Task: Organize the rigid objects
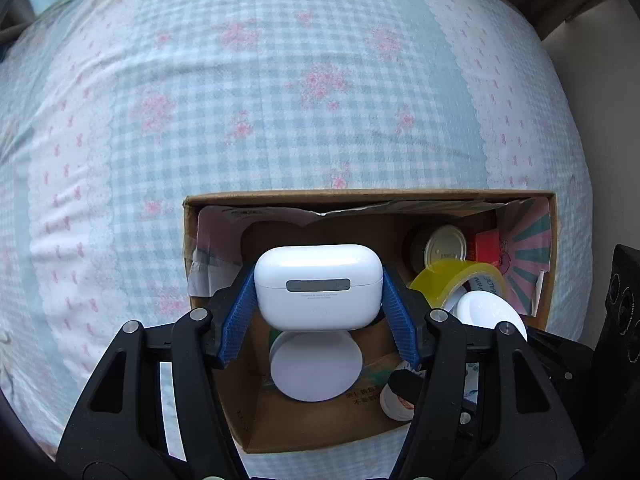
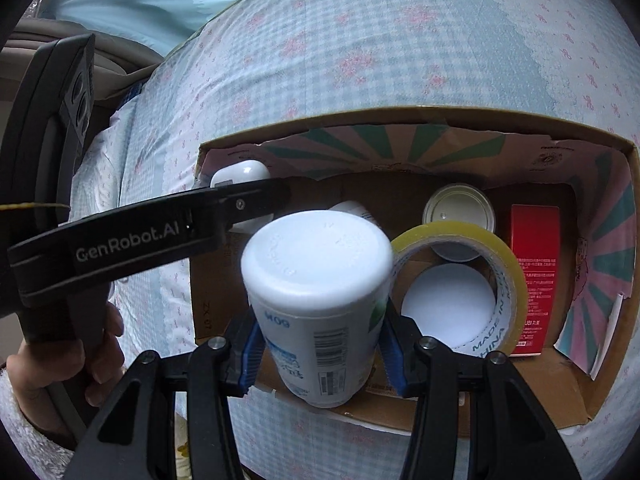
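Observation:
My left gripper (image 1: 318, 292) is shut on a white earbud case (image 1: 318, 286) and holds it above the left part of an open cardboard box (image 1: 360, 196). My right gripper (image 2: 318, 344) is shut on a white plastic bottle (image 2: 318, 280), held over the near wall of the same box (image 2: 400, 116). The left gripper (image 2: 224, 208) with the earbud case (image 2: 240, 172) shows at the box's left end in the right wrist view. The bottle's white top (image 1: 490, 314) shows at the right in the left wrist view.
In the box lie a yellow tape roll (image 2: 472, 264), a tin can (image 2: 458, 210), a red carton (image 2: 534, 268) and a white round lid (image 1: 316, 364). The box sits on a checked floral bedspread (image 1: 280, 100). A hand (image 2: 60, 364) grips the left handle.

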The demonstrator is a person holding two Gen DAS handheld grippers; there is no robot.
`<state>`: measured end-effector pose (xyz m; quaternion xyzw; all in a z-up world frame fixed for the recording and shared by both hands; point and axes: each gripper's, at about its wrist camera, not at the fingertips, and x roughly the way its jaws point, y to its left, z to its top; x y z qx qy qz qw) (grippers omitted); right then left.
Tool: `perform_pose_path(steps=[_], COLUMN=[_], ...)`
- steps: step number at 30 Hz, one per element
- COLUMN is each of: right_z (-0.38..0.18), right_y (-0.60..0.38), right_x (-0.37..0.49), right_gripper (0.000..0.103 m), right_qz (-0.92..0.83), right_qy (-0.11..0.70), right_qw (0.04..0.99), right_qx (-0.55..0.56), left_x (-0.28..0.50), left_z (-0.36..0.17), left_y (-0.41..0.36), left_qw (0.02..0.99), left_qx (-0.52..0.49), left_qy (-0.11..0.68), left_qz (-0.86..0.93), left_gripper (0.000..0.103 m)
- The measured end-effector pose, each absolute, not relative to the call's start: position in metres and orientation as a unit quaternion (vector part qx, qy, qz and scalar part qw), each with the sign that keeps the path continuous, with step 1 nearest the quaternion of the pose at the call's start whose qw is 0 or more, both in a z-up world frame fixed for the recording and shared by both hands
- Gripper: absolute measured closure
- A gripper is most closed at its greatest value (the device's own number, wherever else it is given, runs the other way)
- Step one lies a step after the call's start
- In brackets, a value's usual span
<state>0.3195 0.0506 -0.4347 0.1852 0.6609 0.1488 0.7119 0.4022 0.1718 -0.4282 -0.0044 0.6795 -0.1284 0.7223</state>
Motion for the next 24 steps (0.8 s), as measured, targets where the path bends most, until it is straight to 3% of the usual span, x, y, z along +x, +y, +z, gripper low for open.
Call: perform_pose_path(steps=[1,2,3,5,24], right_z=[-0.435,-0.434,-0.432,-0.43,-0.422], right_y=[0.053,0.054,0.056,0.056,0.029], right_x=[0.32,0.319,0.318,0.312,0.287], right_gripper=[0.056,0.054,0.05,0.001,0.0], right_qz=[0.149,0.145,0.136,0.12,0.092], right_qy=[0.661,0.661,0.662,0.667,0.66], right_qw=[0.713,0.716,0.719,0.724,0.736], right_qx=[0.181,0.173,0.161,0.131,0.119], left_x=[0.401,0.401,0.401,0.398,0.376], left_z=[-0.426,-0.421,-0.417,-0.406,-0.386], left_y=[0.171,0.171,0.172,0.177,0.19], left_qw=[0.727,0.732,0.737,0.747,0.753], left_qx=[0.001,0.005,0.008,0.005,-0.006], left_qy=[0.675,0.67,0.665,0.653,0.65], left_qz=[-0.126,-0.123,-0.12,-0.12,-0.104], left_gripper=[0.041,0.013,0.0,0.0,0.0])
